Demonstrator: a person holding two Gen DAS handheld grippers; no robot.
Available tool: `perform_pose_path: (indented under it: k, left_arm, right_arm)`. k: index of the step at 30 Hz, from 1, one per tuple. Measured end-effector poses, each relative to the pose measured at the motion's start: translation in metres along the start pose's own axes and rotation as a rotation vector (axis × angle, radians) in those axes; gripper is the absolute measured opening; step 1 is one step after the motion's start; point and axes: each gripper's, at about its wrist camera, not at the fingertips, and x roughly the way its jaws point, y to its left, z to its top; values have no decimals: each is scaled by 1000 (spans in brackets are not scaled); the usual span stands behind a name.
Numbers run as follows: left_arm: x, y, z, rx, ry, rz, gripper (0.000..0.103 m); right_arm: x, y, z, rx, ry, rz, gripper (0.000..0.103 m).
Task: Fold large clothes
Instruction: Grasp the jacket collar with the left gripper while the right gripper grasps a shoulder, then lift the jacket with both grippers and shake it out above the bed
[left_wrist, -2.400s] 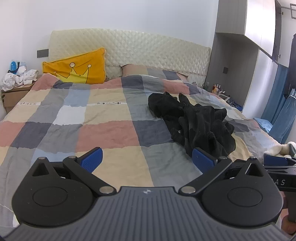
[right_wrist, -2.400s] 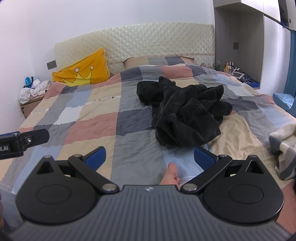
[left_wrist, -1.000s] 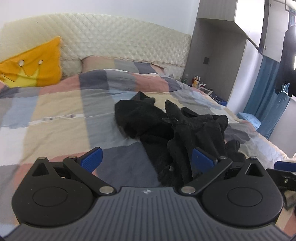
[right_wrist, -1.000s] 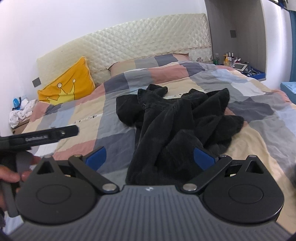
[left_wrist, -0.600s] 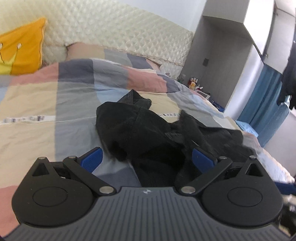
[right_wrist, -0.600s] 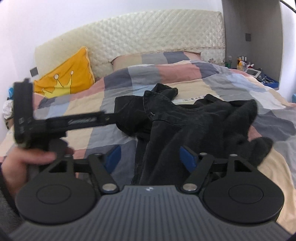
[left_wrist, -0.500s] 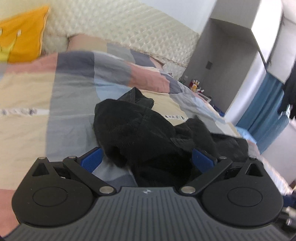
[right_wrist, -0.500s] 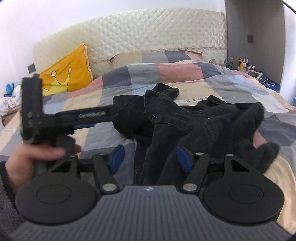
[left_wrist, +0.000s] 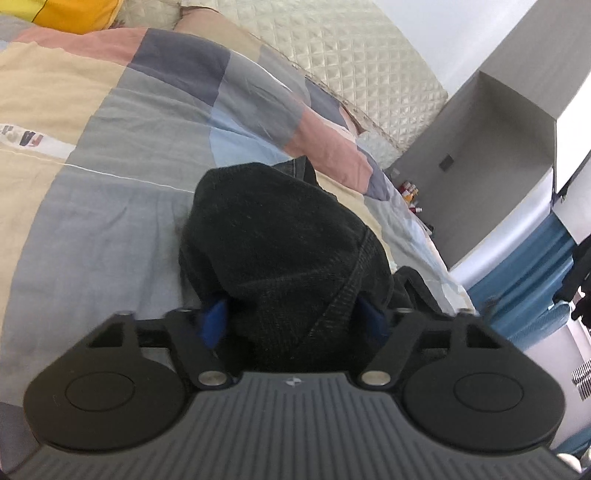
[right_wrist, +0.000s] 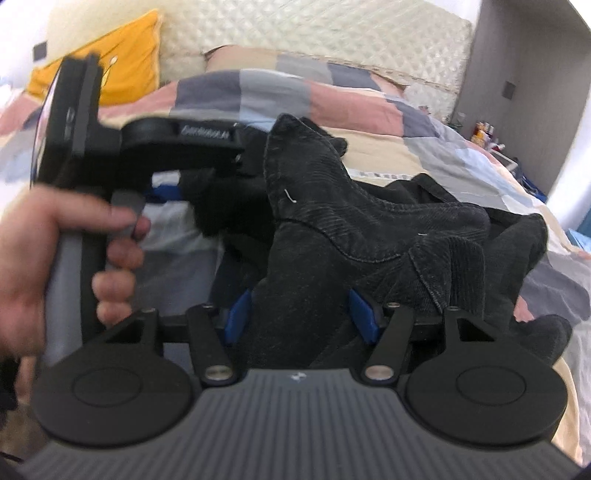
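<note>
Nearest, the right gripper (right_wrist: 301, 315) has its blue pads half-closed around a bunched fold of the black garment (right_wrist: 369, 236) (corduroy-like), crumpled on the patchwork quilt (right_wrist: 369, 107). Left of that fold, the left gripper (left_wrist: 293, 319) likewise pinches the garment's lump. The yellow pillow (right_wrist: 125, 55) lies beyond.

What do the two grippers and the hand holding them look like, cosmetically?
Both grippers, left gripper and right gripper, match: matte black linkage arms with silver pivot pins, round black discs either side, a ribbed grey body with a small logo, and blue finger pads. The left hand is bare, on a grey handle. No cables visible.
</note>
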Motion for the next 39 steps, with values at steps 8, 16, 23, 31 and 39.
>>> perform_pose_path:
  k: [8,16,23,31,39]
  left_arm:
    - [-20,-6,6,-4,11,-3,33]
    - [-66,-10,29,-74,-27,-2,20]
    - [-152,-16,54,-87,-124,33,16]
    - [-291,-7,71,-75,-205,87,15]
    - [-465,2,53,-56,-279,146,15]
  right_arm:
    - [-8,-18,-1,84,-10,-7,12]
    - [-47,-44,7,162,-24,31,10]
    - [-93,-62,10,211,-48,30,6]
    - [-156,-57,18,225,-109,82,6]
    - [-215,-28,8,244,-149,232,6]
